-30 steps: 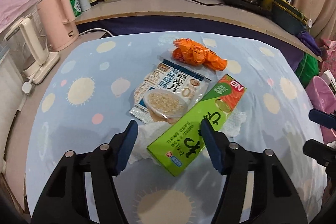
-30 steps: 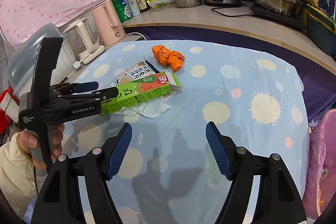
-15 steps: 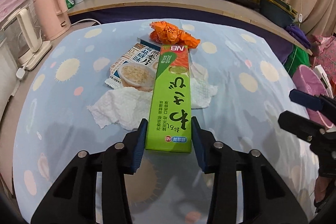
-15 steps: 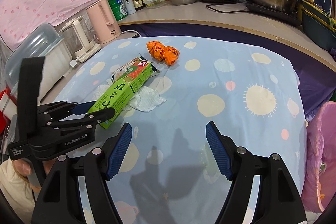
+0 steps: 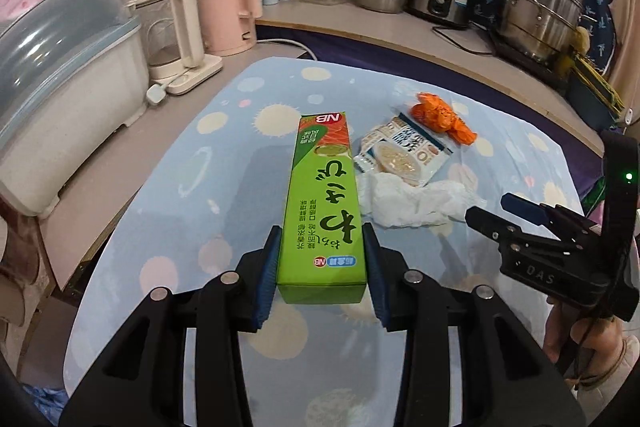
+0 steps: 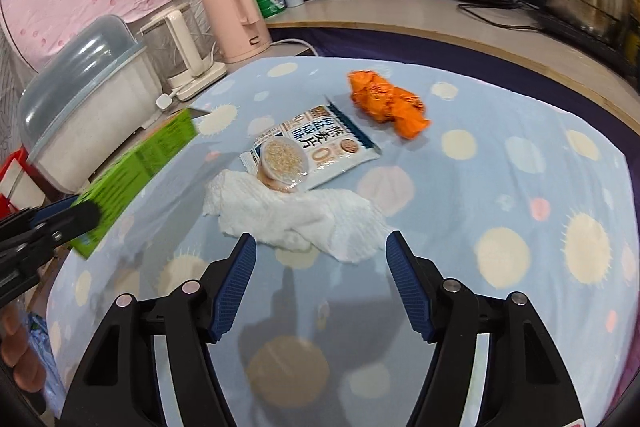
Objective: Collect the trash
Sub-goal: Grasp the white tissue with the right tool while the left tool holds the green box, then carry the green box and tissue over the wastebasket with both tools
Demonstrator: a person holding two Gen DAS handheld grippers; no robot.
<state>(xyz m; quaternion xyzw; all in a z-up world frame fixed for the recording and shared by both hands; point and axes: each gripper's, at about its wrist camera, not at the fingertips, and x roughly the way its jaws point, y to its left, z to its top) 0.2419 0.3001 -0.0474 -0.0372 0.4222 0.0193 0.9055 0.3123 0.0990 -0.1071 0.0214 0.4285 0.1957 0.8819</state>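
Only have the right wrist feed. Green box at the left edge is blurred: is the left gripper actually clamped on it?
Observer: Yes. In the left wrist view both pads of the left gripper press the sides of the green box.
Operator: Box off the cloth?
Observer: Looks so; it juts forward with its shadow on the tablecloth beneath.
Operator: My unit powered?
Observer: A green light shows on the right gripper; its jaws are closing, empty.

A table (image 6: pixel 520 163) under a blue sun-print cloth lies ahead of the right gripper (image 6: pixel 320 283). A crumpled white paper towel (image 6: pixel 296 215) lies nearest its fingertips, an oatmeal packet (image 6: pixel 320 143) beyond, an orange wrapper (image 6: pixel 388 103) farthest.
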